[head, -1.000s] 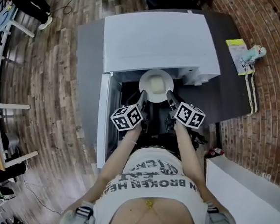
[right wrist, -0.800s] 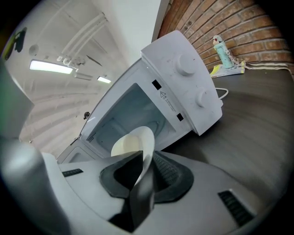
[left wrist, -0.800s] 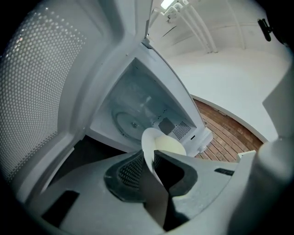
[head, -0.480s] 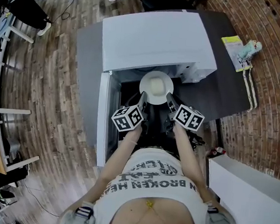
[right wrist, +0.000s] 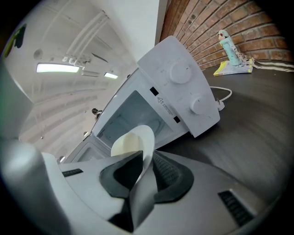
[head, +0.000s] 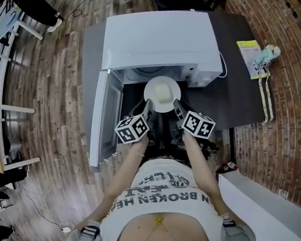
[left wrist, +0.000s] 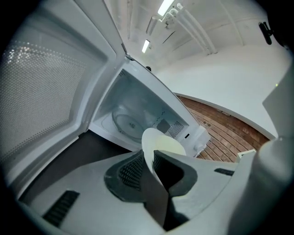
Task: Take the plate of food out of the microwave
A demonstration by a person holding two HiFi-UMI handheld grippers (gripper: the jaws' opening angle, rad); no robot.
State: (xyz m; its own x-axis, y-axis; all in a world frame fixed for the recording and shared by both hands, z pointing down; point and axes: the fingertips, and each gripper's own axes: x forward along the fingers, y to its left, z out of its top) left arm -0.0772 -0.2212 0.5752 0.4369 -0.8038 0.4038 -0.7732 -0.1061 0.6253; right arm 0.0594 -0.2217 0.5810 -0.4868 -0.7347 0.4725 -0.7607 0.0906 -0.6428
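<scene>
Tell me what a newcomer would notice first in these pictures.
The white plate, carrying a pale yellow block of food, is pinched at its rim by the left gripper and the right gripper, just outside the cavity of the white microwave. Next comes the microwave door, swung open to the left beside the dark table.

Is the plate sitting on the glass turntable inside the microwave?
No, in the left gripper view the plate is pinched between the jaws outside the microwave, whose turntable lies bare.
</scene>
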